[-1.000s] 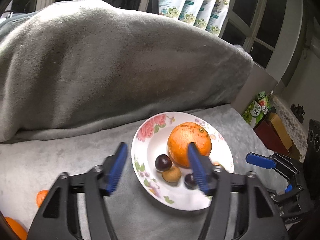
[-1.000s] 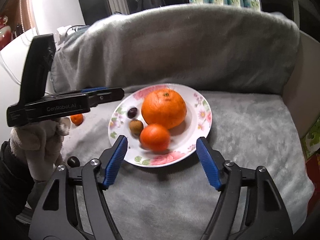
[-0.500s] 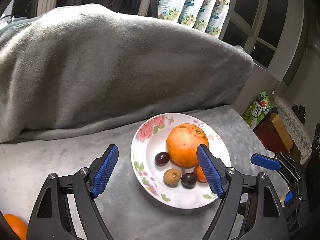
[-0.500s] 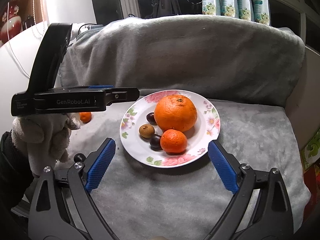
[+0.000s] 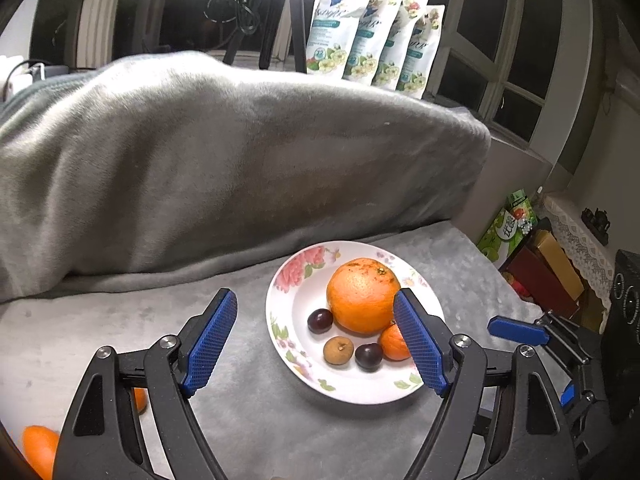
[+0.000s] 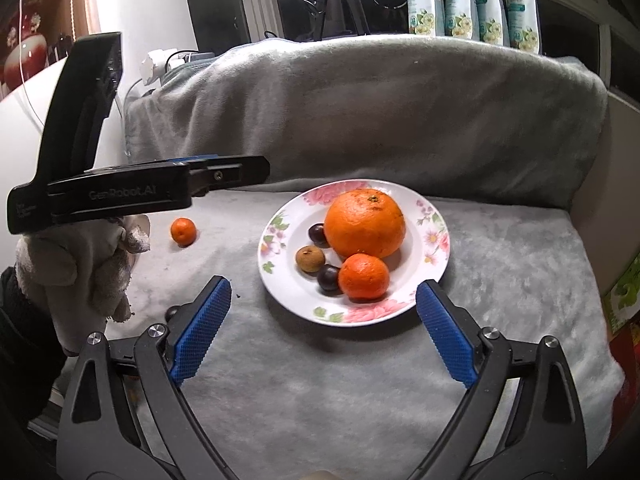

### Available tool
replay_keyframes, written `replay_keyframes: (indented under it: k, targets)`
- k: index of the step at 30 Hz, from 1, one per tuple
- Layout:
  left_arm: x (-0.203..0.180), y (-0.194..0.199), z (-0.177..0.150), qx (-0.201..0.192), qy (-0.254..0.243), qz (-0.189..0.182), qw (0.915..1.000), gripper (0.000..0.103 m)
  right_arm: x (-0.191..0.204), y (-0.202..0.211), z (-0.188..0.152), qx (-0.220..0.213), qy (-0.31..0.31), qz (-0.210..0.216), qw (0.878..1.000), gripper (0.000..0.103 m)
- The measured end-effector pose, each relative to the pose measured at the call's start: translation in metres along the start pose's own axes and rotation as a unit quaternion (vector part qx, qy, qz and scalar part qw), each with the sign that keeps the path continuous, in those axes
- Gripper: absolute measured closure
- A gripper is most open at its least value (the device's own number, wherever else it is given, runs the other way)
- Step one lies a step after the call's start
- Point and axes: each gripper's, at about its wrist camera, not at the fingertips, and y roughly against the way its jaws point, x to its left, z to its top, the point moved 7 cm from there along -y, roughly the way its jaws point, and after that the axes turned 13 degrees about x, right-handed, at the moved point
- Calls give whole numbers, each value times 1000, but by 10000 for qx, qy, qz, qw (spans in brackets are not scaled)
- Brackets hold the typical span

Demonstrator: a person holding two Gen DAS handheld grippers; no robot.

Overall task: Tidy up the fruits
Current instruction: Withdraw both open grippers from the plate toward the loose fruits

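Both tools stand wide open and empty, the left tool (image 5: 314, 340) and right tool (image 6: 322, 332) hovering just short of the floral plate (image 6: 436, 254), which holds a big orange (image 6: 364, 222), a tangerine (image 6: 363, 276) and small fruits. One loose tangerine (image 6: 183, 232) lies at the plate's nine o'clock; fetching it looks next.

Indoor artificial light, moderately bright; dark windows (image 5: 172, 20) behind. Soft shadow under plate (image 6: 436, 248) near rim. Glare on white wall left of plate. Fisheye bending, dark vignette at corners; focus sharp, no motion blur
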Motion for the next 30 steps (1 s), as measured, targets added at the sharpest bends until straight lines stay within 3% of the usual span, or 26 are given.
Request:
replay_keyframes:
  k: [15,30]
  targets:
    - [28,64,-14,-490,77,278,9984,22,29,4,-7,77,205,13,9998,7]
    - [81,117,-88,-541,477,761,9945,22,76,-11,-13,354,689,511,9957,7]
